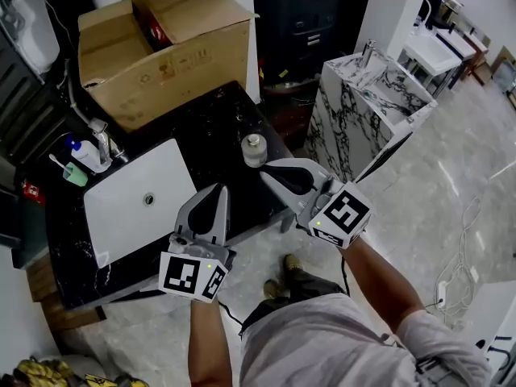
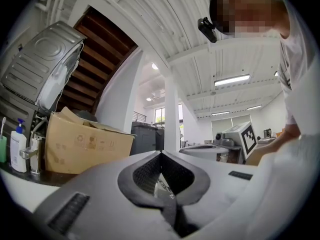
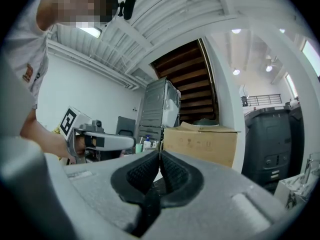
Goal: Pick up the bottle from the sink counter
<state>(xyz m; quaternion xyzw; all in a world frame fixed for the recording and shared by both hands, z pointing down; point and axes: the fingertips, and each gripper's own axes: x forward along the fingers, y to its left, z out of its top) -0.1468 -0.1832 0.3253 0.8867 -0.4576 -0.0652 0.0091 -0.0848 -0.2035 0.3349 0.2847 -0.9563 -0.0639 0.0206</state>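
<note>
left gripper (image 2: 161, 154): jaws together, tips meeting, nothing clamped. In the head view it sits over the counter's front edge, just right of the basin.
right gripper (image 3: 160, 152): jaws together, empty. In the head view its tips are just short of the bottle, with no contact visible.
bottle (image 1: 254, 149): one, small and pale with a round cap. It stands upright on the black marble counter (image 1: 201, 127) near the right edge, right of the sink basin (image 1: 121, 216).
writing: marker cubes (image 1: 347, 214) carry black-and-white square patterns and no text. The cardboard box (image 1: 161, 63) has faint printed symbols on its side, too small to read. No label can be made out on the bottle.
counts: two grippers, one bottle at the edge, one box, one basin, one faucet (image 1: 102, 142). One pump bottle (image 1: 83, 153) with a blue top and one green cup (image 1: 75, 176) holding a toothbrush sit at the back left. One second white marble vanity (image 1: 363, 103) stands well apart to the right.
hard to see: the bottle is not clearly picked out in either gripper view. A red item in the box top is only partly visible.
</note>
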